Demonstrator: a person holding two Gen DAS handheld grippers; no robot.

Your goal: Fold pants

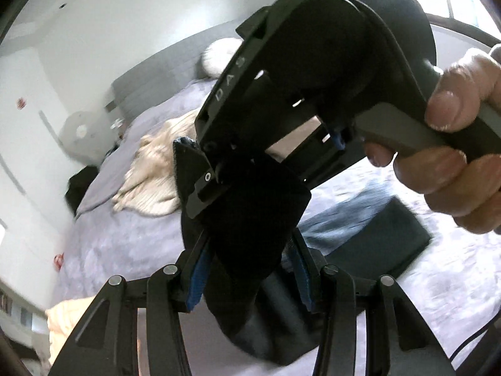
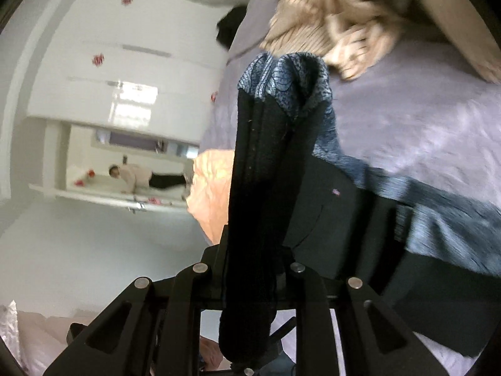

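The pants are black fabric with a blue patterned lining exposed at the top edge; they are lifted off the lilac bedspread, bunched into a thick vertical fold; the lower part trails down onto the bedspread, where a flat dark section rests with a blue-grey strip alongside; in the right wrist view the fold stands upright above the bedspread, lining uppermost.
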